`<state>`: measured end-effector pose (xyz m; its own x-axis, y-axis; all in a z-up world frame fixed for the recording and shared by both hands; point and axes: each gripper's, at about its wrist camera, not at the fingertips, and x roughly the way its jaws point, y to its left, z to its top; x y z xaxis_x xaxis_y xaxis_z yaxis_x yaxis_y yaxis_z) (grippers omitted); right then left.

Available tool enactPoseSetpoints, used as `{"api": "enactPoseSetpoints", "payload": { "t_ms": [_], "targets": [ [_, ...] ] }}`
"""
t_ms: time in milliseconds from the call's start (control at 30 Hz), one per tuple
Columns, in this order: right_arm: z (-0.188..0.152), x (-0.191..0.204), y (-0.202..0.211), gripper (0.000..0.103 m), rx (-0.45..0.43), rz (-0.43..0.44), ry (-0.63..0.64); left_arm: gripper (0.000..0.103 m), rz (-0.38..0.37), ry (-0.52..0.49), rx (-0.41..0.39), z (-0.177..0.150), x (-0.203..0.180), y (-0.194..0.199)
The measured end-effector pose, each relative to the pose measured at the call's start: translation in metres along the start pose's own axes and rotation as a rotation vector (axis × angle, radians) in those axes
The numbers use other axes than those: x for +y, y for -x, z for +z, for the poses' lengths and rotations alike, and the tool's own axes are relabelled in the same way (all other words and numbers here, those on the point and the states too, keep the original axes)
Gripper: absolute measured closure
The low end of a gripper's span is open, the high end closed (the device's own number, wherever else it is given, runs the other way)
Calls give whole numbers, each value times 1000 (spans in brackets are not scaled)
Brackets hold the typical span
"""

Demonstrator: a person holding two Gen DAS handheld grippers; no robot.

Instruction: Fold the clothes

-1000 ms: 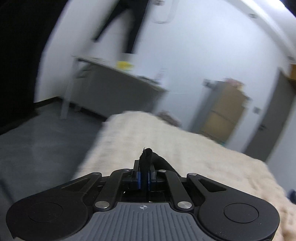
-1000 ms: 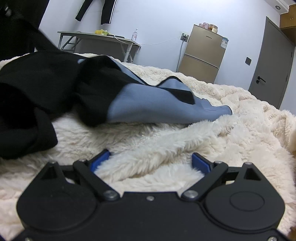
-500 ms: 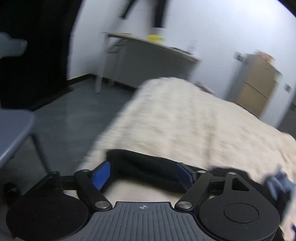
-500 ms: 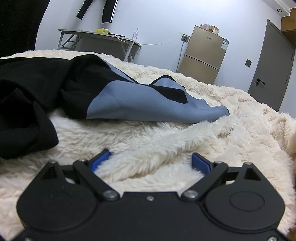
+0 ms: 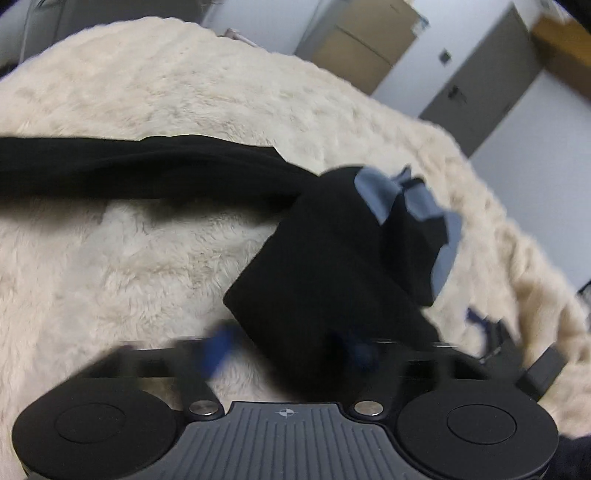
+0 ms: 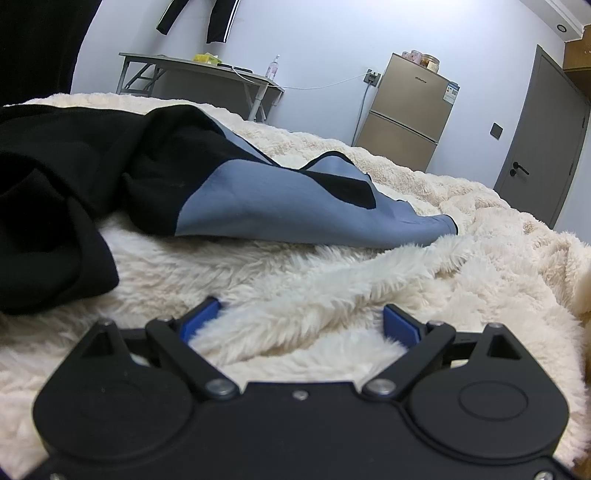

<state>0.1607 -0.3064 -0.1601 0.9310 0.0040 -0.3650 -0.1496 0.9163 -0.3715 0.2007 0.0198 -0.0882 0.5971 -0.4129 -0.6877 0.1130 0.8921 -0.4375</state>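
Note:
A black and grey-blue garment point(image 5: 343, 251) lies crumpled on the cream fleece blanket point(image 5: 147, 92). In the left wrist view a black strip of it stretches to the left and a bunched black part covers the space between my fingers. My left gripper point(image 5: 291, 349) is open, blurred by motion, low over that black part. In the right wrist view the same garment point(image 6: 258, 195) lies ahead and to the left. My right gripper point(image 6: 301, 321) is open and empty, resting on the blanket point(image 6: 480, 266), short of the garment.
A grey folding table point(image 6: 207, 74) stands at the back left and a gold fridge point(image 6: 406, 114) by the grey door point(image 6: 543, 147). Dark clothes point(image 6: 199, 18) hang on the wall. The bed edge drops to the floor on the left.
My left gripper let go of the black cloth, opened, and swung down over the bed towards the bunched garment. The garment settled lower. My right gripper has not moved.

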Motion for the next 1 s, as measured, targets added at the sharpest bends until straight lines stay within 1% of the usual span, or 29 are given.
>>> {"api": "enactPoseSetpoints", "payload": {
  "t_ms": [33, 67, 167, 333, 367, 433, 467, 500, 533, 567, 600, 633, 667, 700, 733, 833, 867, 933, 967, 1000],
  "targets": [
    [1, 0, -1, 10, 0, 0, 1, 99, 0, 12, -13, -1, 4, -1],
    [1, -1, -1, 10, 0, 0, 2, 100, 2, 16, -19, -5, 5, -3],
    [1, 0, 0, 10, -1, 0, 2, 100, 18, 32, -71, -2, 9, 12],
    [0, 0, 0, 10, -1, -1, 3, 101, 83, 84, -183, 21, 20, 62],
    [0, 0, 0, 10, -1, -1, 4, 101, 104, 78, -213, 30, 17, 77],
    [0, 0, 0, 10, -1, -1, 4, 100, 112, 43, -254, 39, 3, 98],
    [0, 0, 0, 10, -1, -2, 5, 100, 115, 14, -279, 46, -8, 109],
    [0, 0, 0, 10, 0, -2, 6, 99, 104, -48, -296, 56, -37, 117],
    [1, 1, -1, 10, 2, -2, 7, 92, 84, -74, -287, 57, -47, 118],
    [1, 1, -1, 10, 3, -3, 9, 77, 53, -101, -275, 57, -57, 118],
    [1, 1, -1, 10, 4, -3, 10, 67, -49, -134, -239, 57, -74, 111],
    [1, 1, -1, 10, 3, -3, 10, 53, -84, -113, -229, 55, -73, 108],
    [1, 1, -1, 10, 3, -3, 10, 52, -83, -100, -230, 54, -70, 109],
    [0, 1, -1, 10, 2, -3, 10, 52, -62, -46, -240, 49, -55, 106],
    [0, 1, 0, 10, 1, -4, 10, 51, -45, -21, -240, 48, -45, 106],
    [0, 2, 1, 10, -2, -4, 8, 44, 14, 90, -209, 40, 3, 109],
    [0, 2, 1, 10, -2, -4, 8, 42, 25, 113, -194, 38, 13, 109],
    [0, 2, 1, 10, -2, -4, 10, 41, 57, 186, -100, 27, 46, 102],
    [1, 2, 0, 10, -1, -4, 10, 42, 59, 198, -76, 22, 51, 99],
    [1, 2, 0, 10, 0, -4, 10, 42, 48, 208, -31, 14, 57, 94]
  ]
}}
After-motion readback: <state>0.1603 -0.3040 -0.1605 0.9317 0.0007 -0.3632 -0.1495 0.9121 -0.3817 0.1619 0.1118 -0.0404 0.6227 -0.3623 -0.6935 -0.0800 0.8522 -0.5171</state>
